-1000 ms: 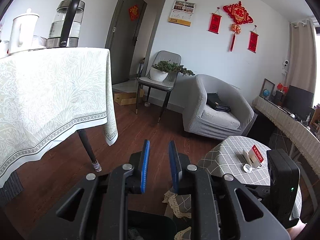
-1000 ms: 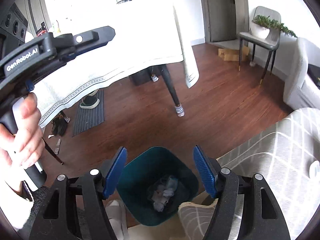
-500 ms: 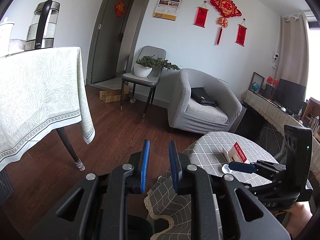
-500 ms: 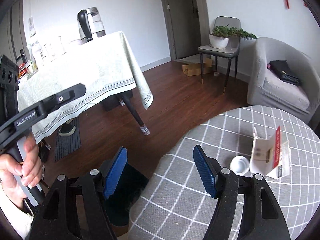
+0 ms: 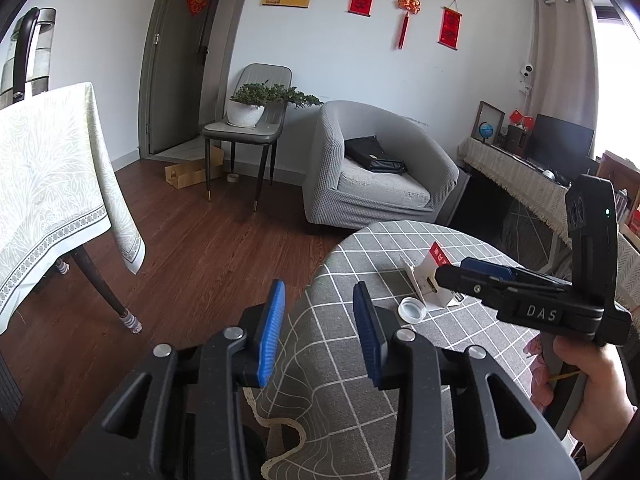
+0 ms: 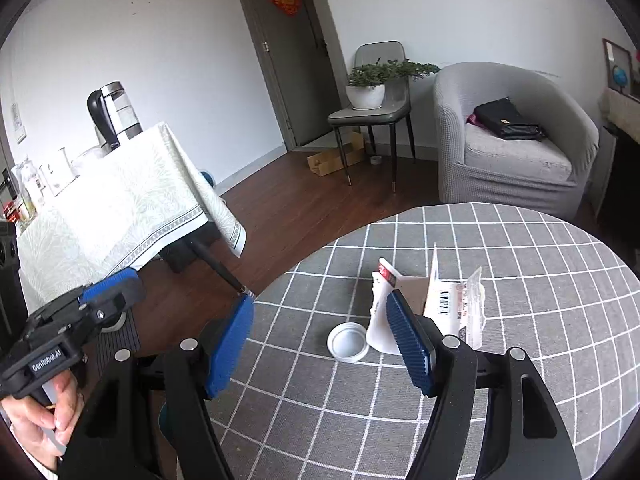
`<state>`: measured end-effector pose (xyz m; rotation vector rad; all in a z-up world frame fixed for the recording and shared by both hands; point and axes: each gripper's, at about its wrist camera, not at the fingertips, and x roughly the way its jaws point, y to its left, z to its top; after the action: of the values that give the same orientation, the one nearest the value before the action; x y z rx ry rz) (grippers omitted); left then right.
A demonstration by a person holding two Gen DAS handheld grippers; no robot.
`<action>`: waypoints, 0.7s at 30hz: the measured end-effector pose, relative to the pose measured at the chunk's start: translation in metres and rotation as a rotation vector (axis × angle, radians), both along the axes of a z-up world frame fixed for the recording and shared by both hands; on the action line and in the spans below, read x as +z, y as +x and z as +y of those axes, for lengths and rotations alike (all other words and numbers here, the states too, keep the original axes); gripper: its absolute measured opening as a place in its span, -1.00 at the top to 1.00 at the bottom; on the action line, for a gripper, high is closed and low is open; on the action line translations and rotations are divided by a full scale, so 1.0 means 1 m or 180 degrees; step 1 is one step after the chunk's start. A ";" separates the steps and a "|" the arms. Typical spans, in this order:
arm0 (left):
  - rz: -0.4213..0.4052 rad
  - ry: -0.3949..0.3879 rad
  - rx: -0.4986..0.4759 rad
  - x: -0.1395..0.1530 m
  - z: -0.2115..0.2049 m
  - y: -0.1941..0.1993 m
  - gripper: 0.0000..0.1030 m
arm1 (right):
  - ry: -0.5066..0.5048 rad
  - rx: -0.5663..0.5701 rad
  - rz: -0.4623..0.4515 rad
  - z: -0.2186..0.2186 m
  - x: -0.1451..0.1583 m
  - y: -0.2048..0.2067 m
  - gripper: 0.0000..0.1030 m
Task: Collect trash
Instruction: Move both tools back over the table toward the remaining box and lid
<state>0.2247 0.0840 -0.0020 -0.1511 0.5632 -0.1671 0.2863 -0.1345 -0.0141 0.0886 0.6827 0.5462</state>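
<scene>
Left gripper [image 5: 320,320] hangs over the near edge of the round table [image 5: 400,400]; its jaws have just been opening, now partly apart, nothing between the blue pads. Right gripper [image 6: 324,344] hovers above the checked cloth, jaws wide, holding nothing.

Trash lies mid-table, just ahead of the right gripper. A white cap [image 6: 347,341], shallow and round, open side up, sits flat on the cloth. Touching it or just beside it stands a torn white carton [image 6: 400,284], flaps splayed, red strip at its top edge, a barcode panel on one side. Crumpled clear wrap [image 6: 474,304] leans on its far side.

Beyond: wood floor, a grey armchair [image 5: 380,168] with a black bag [image 5: 374,154], and a chair bearing a potted plant [image 5: 256,102].
</scene>
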 end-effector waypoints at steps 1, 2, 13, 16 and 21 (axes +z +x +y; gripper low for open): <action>0.0024 -0.0002 -0.0015 -0.002 -0.003 0.001 0.18 | 0.0029 -0.0042 -0.0002 -0.005 0.000 0.002 -0.35; 0.0051 -0.0009 -0.0035 -0.005 -0.006 0.003 0.13 | 0.0037 -0.0076 -0.0005 -0.008 0.000 0.003 -0.35; 0.0299 -0.0036 -0.0280 -0.028 -0.041 0.009 -0.10 | -0.0212 -0.0373 0.0273 -0.029 -0.022 0.025 -0.29; 0.0320 -0.0049 -0.0342 -0.030 -0.048 0.009 -0.11 | -0.0334 -0.0373 0.0336 -0.024 -0.028 0.033 -0.07; 0.0389 -0.0112 -0.0429 -0.033 -0.057 0.013 -0.13 | -0.0583 -0.0318 0.0442 -0.014 -0.041 0.043 0.26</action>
<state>0.2378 0.0270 -0.0354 -0.1584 0.6928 -0.3003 0.3289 -0.1487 -0.0546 -0.0112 0.8561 0.3821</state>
